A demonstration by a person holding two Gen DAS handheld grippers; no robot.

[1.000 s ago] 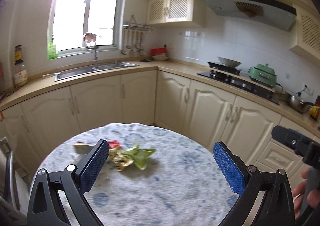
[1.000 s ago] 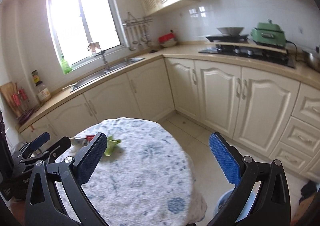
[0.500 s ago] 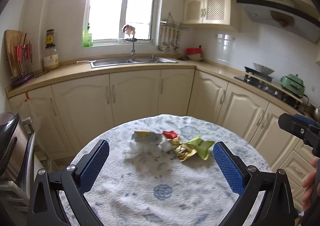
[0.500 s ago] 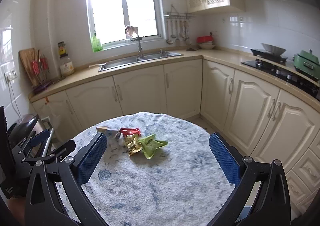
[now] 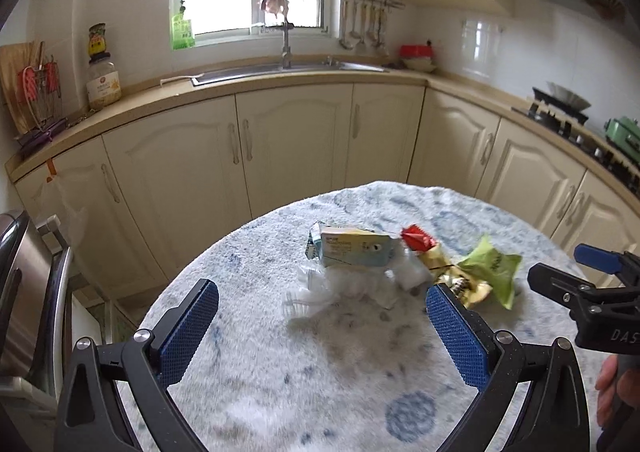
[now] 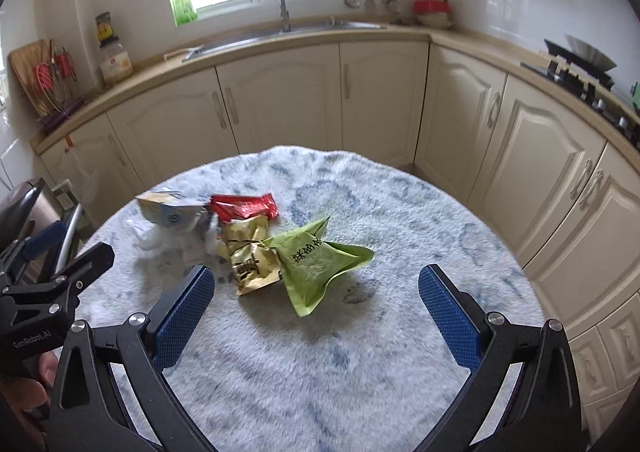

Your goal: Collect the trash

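A heap of trash lies on the round table (image 5: 320, 384) with its blue-and-white cloth: a small carton (image 5: 354, 250), a red wrapper (image 5: 418, 237), a gold wrapper (image 5: 460, 280), a green wrapper (image 5: 494, 266) and crumpled clear plastic (image 5: 320, 288). In the right wrist view the carton (image 6: 168, 208), red wrapper (image 6: 244, 206), gold wrapper (image 6: 252, 256) and green wrapper (image 6: 316, 262) lie just ahead. My left gripper (image 5: 322, 332) is open and empty, short of the plastic. My right gripper (image 6: 316, 308) is open and empty, short of the green wrapper.
Cream kitchen cabinets (image 5: 288, 148) and a counter with a sink (image 5: 288, 68) curve behind the table. A stove (image 5: 560, 108) stands at the right. A metal appliance (image 5: 24, 292) stands left of the table. The right gripper shows at the right edge of the left wrist view (image 5: 592, 292).
Both grippers have swung left and come lower and closer to the table, so the trash heap now lies right ahead of each. Both stay open.
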